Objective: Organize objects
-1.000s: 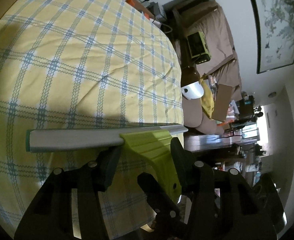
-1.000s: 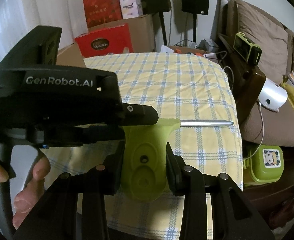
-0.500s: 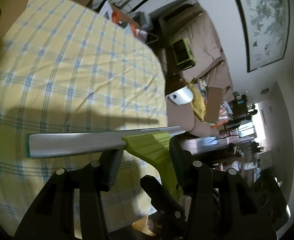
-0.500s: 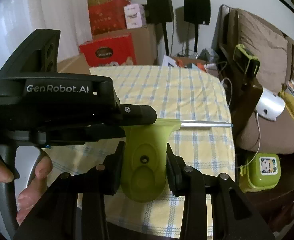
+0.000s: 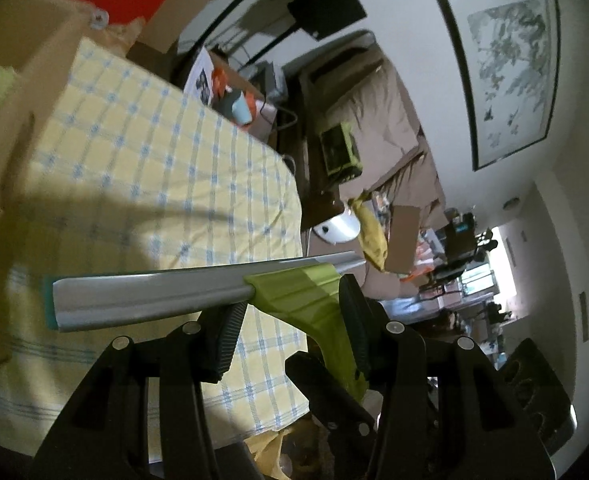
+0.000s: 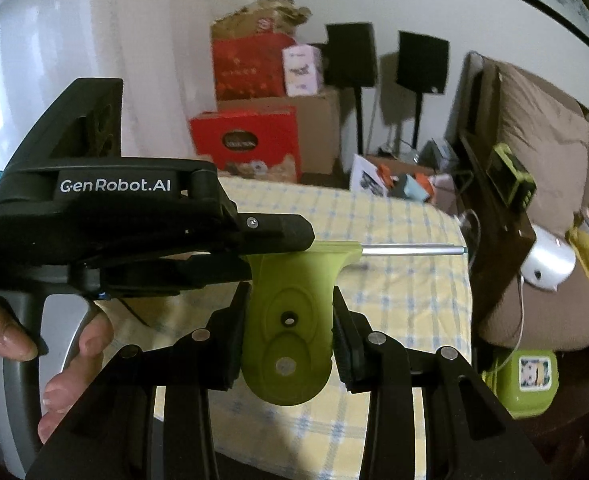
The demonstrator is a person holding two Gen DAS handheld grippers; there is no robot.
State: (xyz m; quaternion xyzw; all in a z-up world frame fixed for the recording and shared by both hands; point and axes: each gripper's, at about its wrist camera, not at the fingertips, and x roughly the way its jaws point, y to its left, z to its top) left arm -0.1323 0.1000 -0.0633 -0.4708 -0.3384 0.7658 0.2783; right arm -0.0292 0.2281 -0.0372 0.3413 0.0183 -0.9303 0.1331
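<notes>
Squeegee (image 5: 198, 292) held by both grippers above the checked counter (image 5: 154, 168).
Left wrist view: the left gripper (image 5: 290, 332) has its fingers (image 5: 224, 338) part-closed around the green handle, though the blur leaves contact on the near side uncertain. Right wrist view: the right gripper (image 6: 290, 332) clamps its fingers (image 6: 234, 336) narrowly on the handle's flat sides; the squeegee (image 6: 290, 320) hangs over the counter (image 6: 414, 280), with a hand (image 6: 34, 344) on the left gripper's grip.

Brown sofa (image 6: 542, 184) (cluttered), framed painting (image 5: 506, 64), white walls.
</notes>
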